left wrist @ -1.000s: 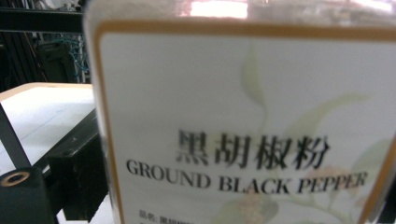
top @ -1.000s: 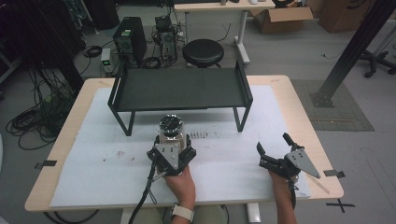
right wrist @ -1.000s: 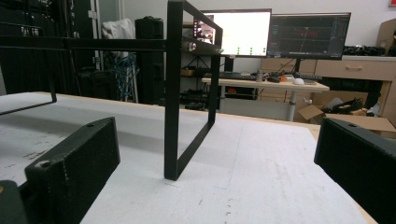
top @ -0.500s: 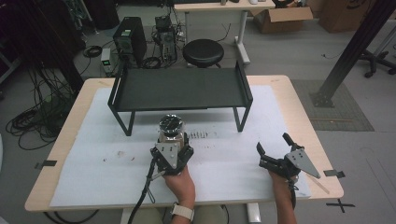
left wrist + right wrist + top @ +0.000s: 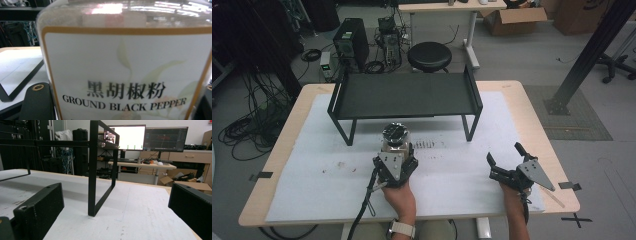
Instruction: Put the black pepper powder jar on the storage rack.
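Item: clear plastic ground black pepper jar with dark round lid and white gold-bordered label.
Place: upright on white table cover, just in front of black metal shelf rack.
Left gripper: jaws just closed, now clamping jar; earlier spread wide around it.
Right gripper: jaws wide apart, holding nothing, well right of rack's front leg; unchanged.

My workplace: a lab. Computer tower and cables on floor, monitors on desk, cardboard boxes.
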A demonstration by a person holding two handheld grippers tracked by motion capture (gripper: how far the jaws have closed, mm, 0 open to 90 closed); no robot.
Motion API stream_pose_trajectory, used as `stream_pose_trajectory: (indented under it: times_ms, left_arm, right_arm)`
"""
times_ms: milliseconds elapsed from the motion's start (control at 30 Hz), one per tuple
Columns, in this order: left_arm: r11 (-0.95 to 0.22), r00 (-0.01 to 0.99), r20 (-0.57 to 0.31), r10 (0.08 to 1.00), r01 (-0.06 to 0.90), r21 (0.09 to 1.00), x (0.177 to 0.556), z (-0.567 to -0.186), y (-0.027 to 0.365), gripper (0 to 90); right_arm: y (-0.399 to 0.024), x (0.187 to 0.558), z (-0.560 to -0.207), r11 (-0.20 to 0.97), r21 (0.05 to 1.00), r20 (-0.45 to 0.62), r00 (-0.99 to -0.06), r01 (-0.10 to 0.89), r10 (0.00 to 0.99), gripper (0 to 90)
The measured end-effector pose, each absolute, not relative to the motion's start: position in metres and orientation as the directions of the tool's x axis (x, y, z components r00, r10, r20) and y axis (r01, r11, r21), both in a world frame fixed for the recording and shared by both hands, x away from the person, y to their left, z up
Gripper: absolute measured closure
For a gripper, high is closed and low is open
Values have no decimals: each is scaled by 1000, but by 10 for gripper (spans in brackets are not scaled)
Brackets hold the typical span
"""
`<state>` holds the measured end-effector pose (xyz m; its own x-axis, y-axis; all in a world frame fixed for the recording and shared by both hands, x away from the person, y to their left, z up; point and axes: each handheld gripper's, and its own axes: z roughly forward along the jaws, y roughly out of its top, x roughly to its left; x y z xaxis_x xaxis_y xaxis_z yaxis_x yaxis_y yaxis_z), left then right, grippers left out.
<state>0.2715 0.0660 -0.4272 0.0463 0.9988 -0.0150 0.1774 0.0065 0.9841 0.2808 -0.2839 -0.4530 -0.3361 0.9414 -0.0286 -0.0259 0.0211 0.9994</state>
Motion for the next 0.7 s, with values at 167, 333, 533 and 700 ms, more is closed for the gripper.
stream_pose_trajectory:
  times_ms: [167, 333, 533, 700]
  left_arm:
    - [17, 59, -27, 998, 177, 984, 270, -426, 69, 253]
    - [17, 81, -30, 996, 160, 987, 266, -421, 69, 255]
    - [32, 84, -43, 996, 135, 990, 261, -412, 73, 255]
    - [48, 86, -58, 995, 116, 992, 256, -406, 77, 255]
  right_arm:
    - [-284, 281, -453, 21, 999, -28, -337, -26, 941, 0]
    - [-284, 281, -453, 22, 999, -29, -336, -26, 941, 0]
    - [-284, 281, -453, 24, 999, -32, -337, -28, 941, 0]
    - [-284, 281, -453, 24, 999, -33, -338, -30, 941, 0]
